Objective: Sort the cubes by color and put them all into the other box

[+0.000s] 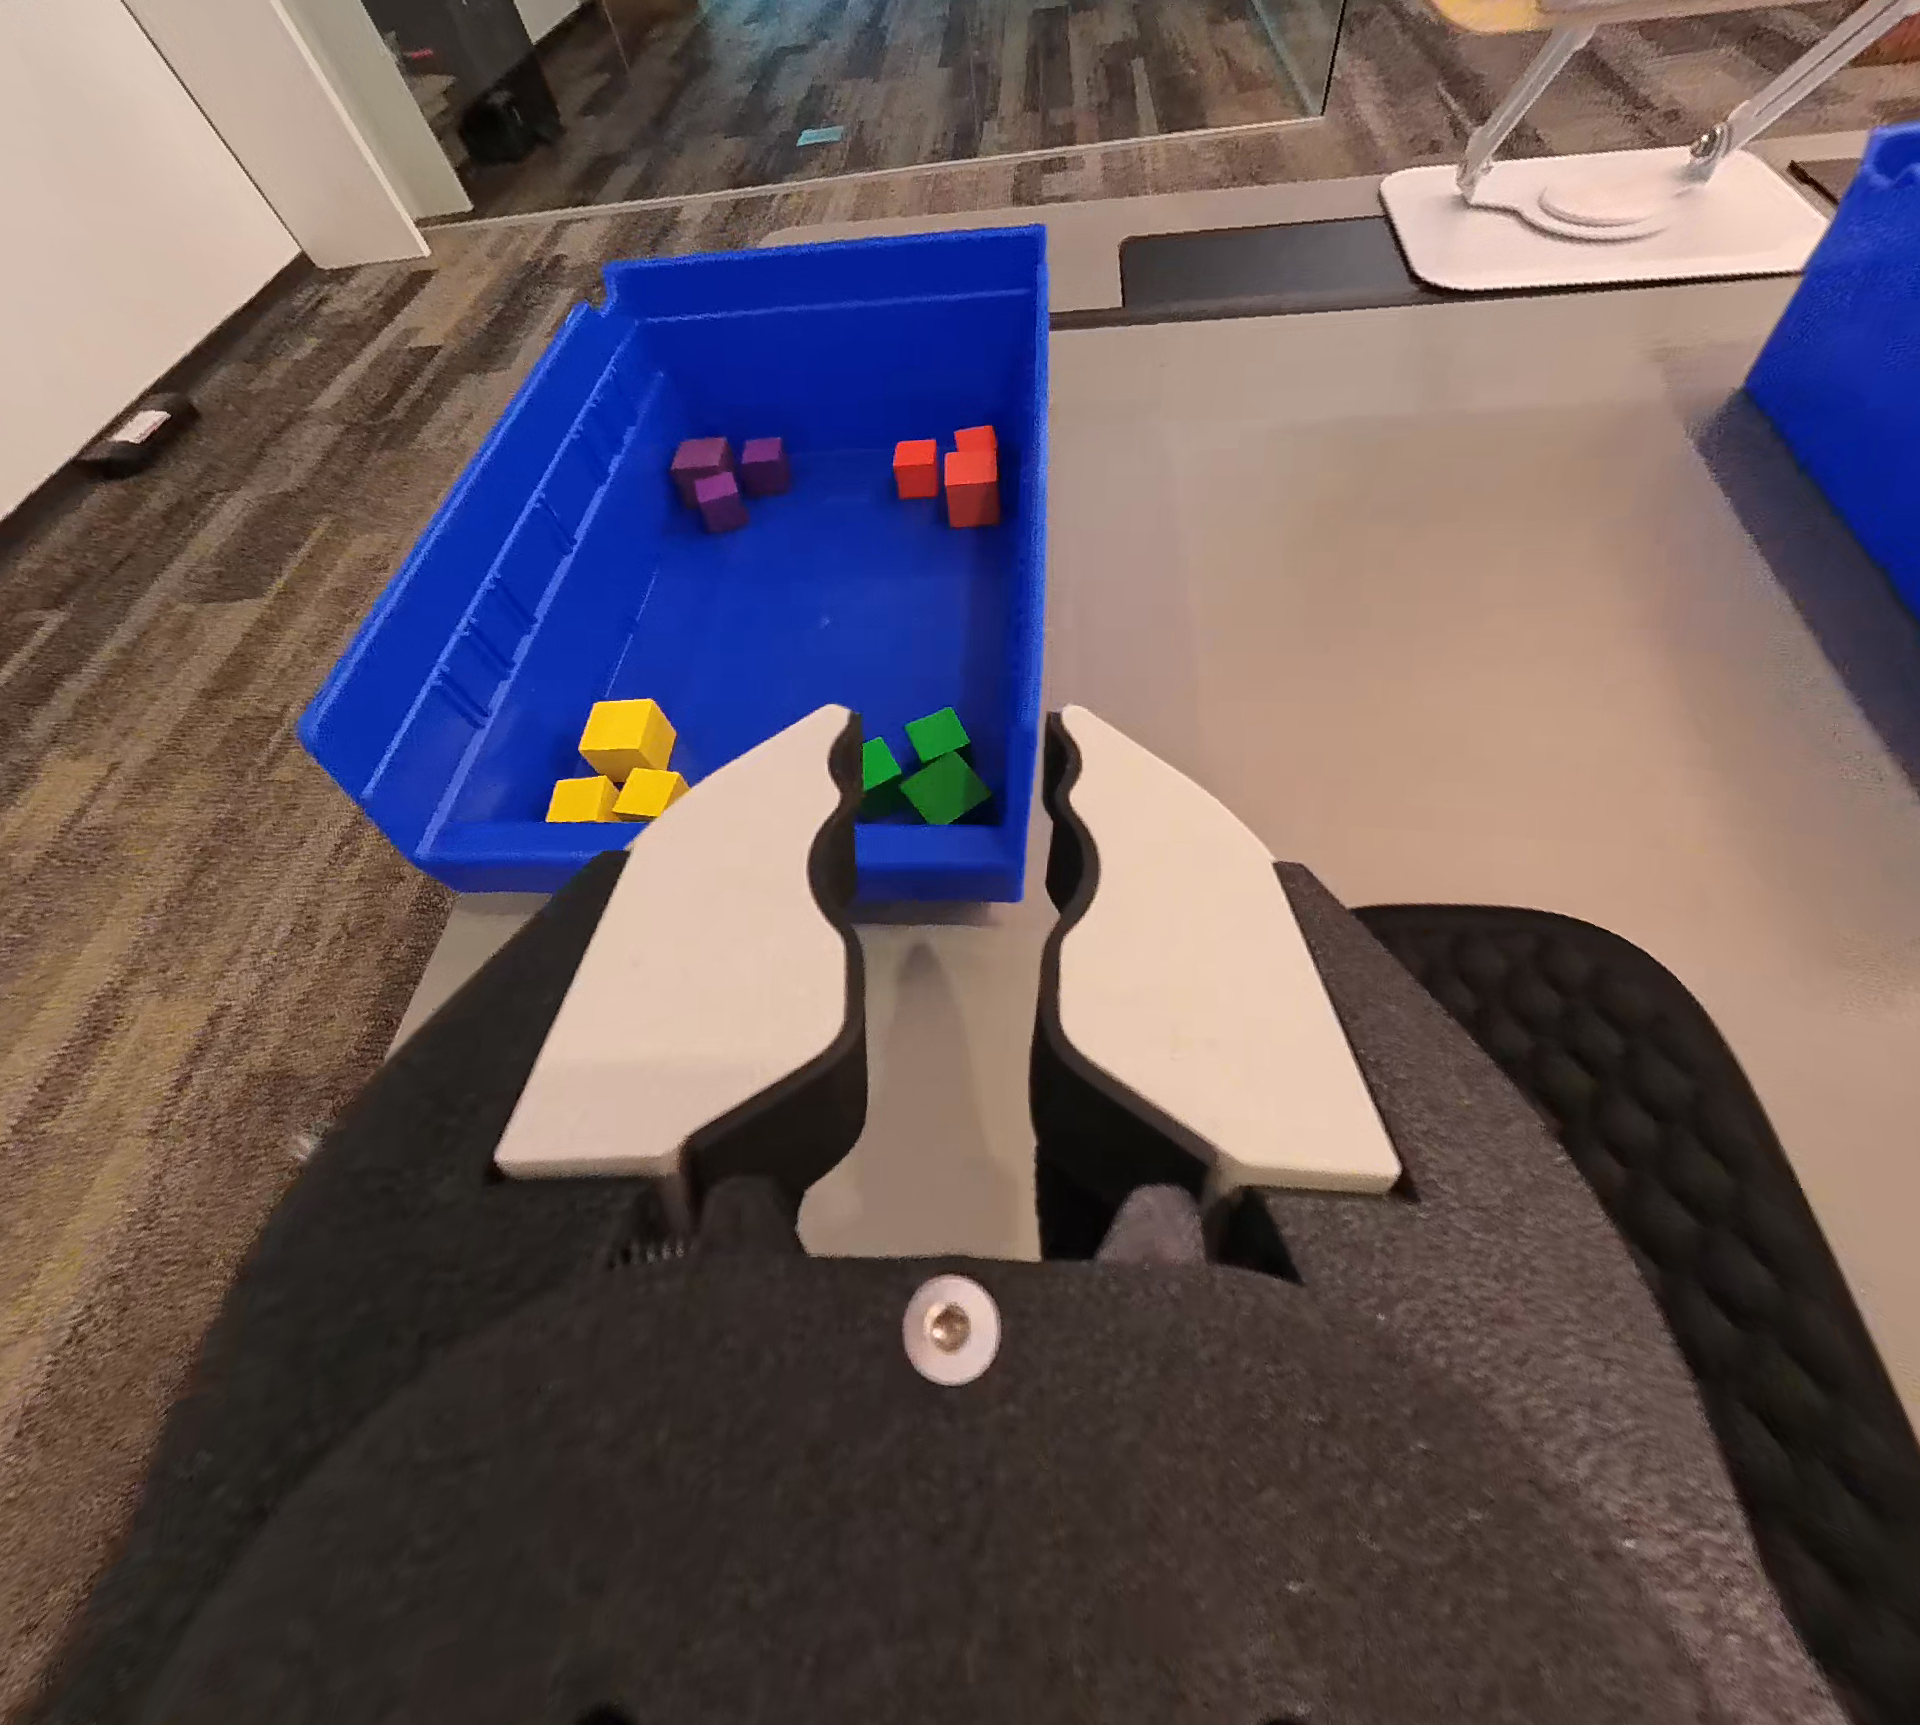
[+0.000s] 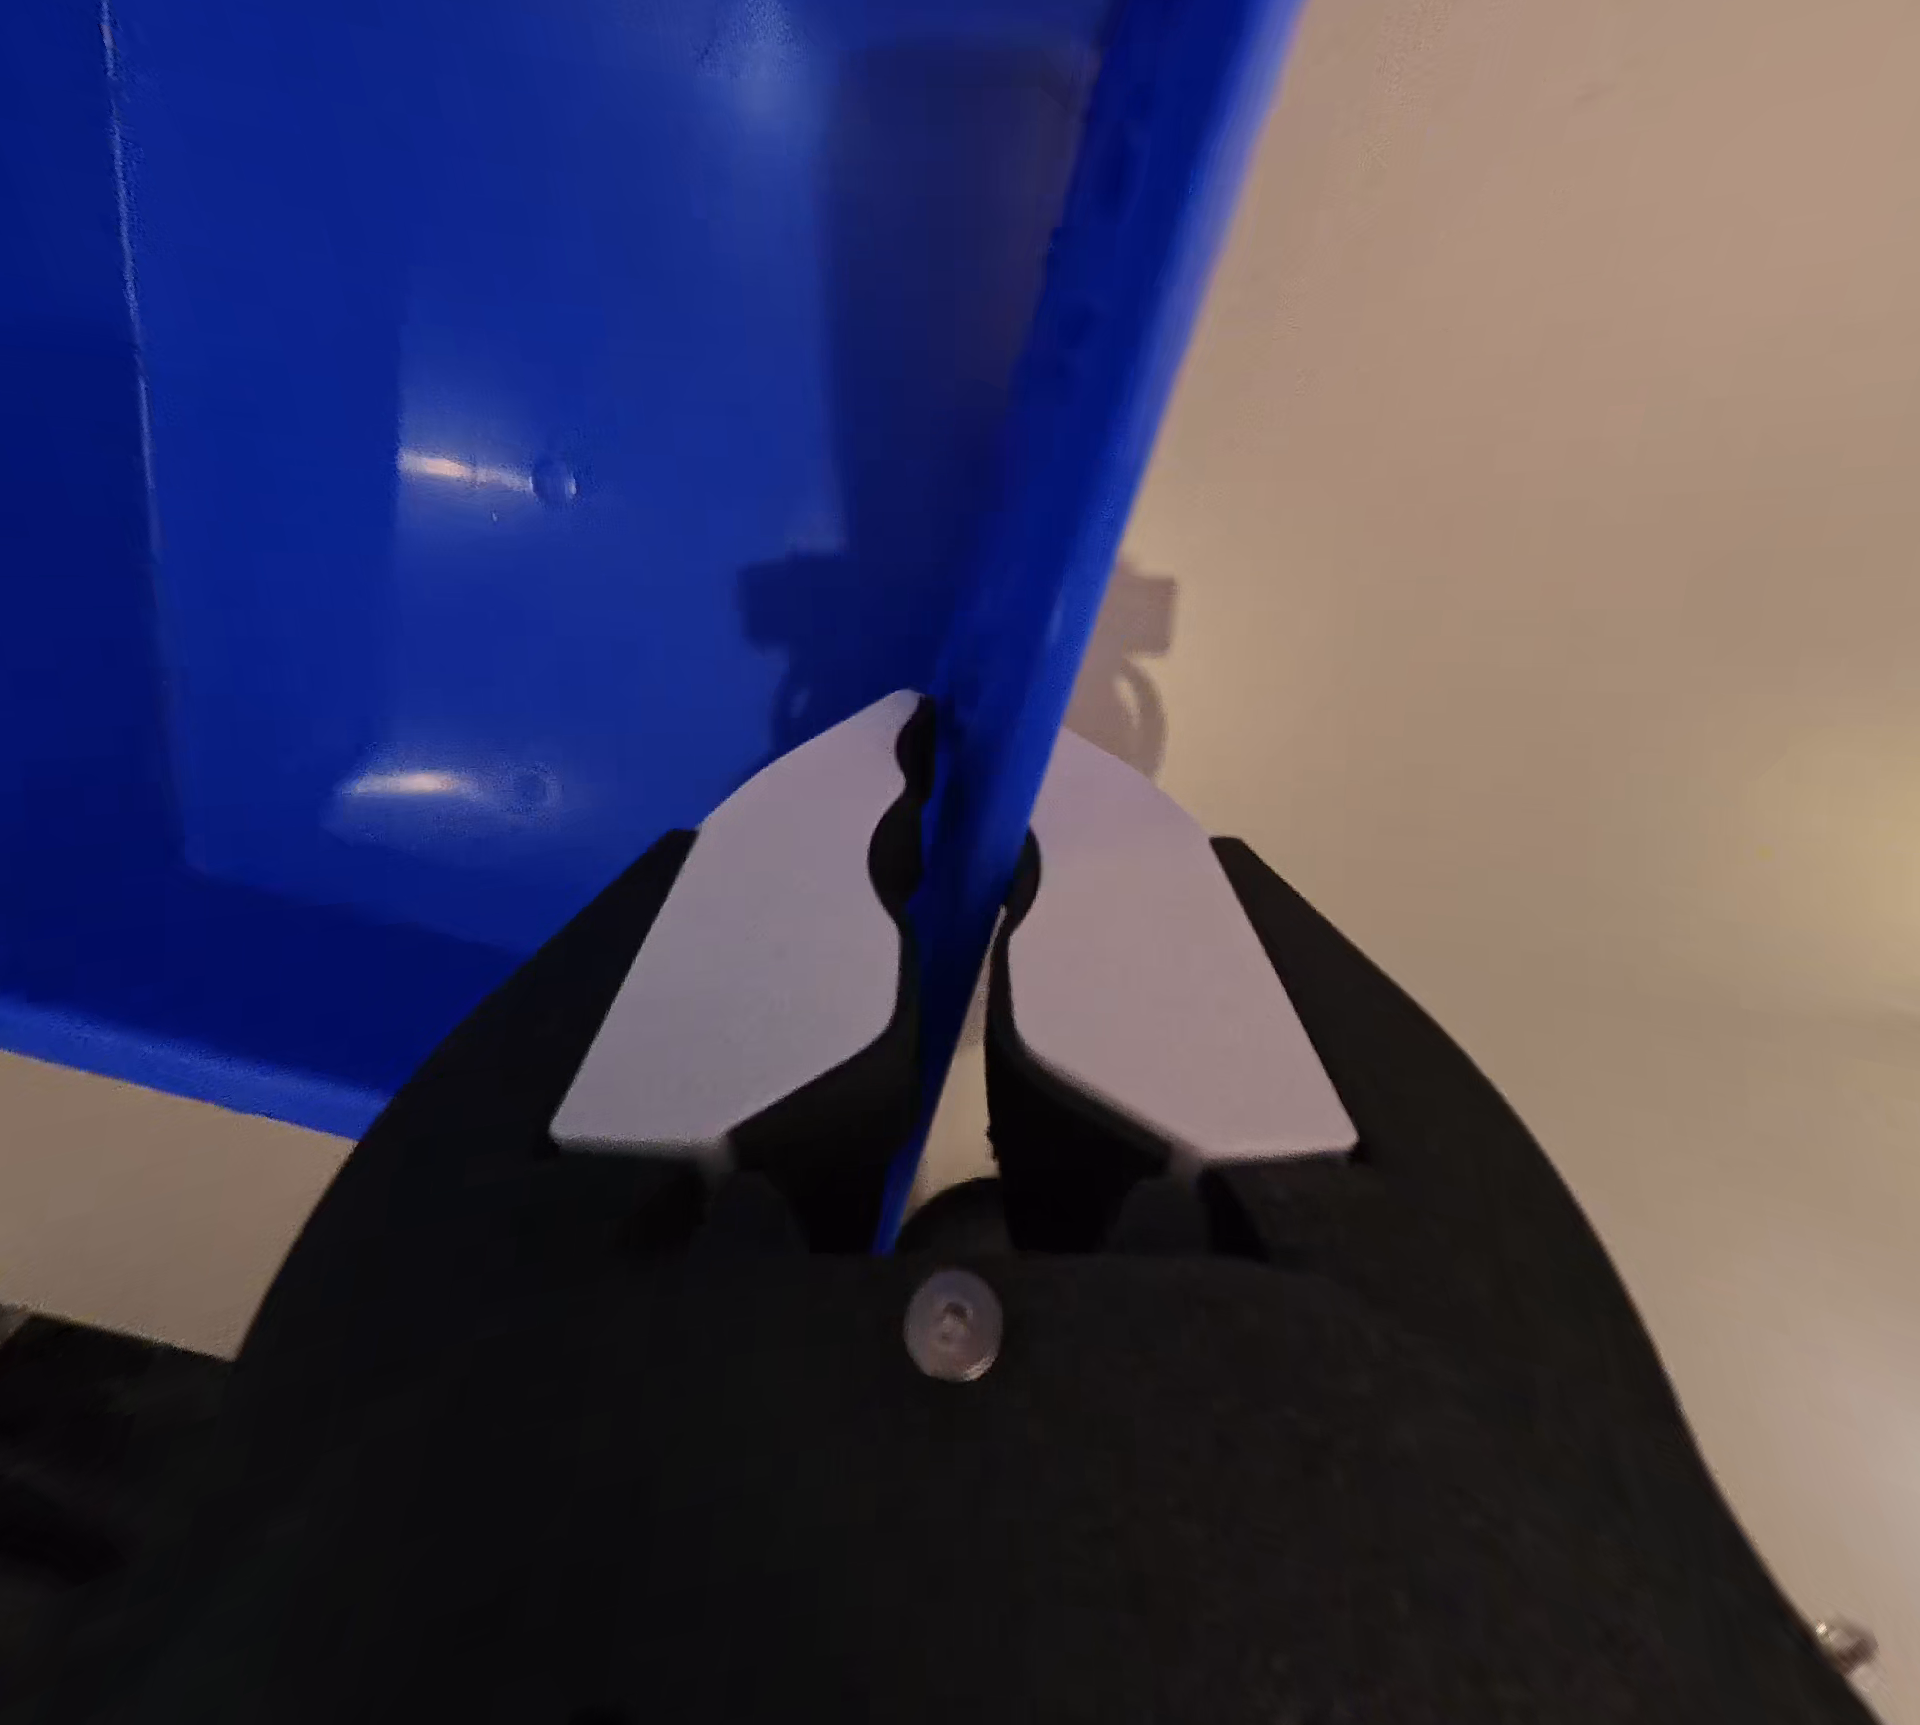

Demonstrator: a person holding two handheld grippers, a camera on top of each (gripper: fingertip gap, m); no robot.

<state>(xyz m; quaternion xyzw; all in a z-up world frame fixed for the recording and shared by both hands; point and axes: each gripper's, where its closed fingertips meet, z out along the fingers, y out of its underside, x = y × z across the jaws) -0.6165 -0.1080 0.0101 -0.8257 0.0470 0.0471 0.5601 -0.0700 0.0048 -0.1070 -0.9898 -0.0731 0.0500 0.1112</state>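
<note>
Left tongs gape empty; right tongs pinch the second box's wall.

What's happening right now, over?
Left gripper open, empty, short of the blue box. Cubes sorted by colour in its four corners. Right gripper shut on empty box wall. Nothing in the way.

A white stand base and perhaps a black bin behind.
</note>
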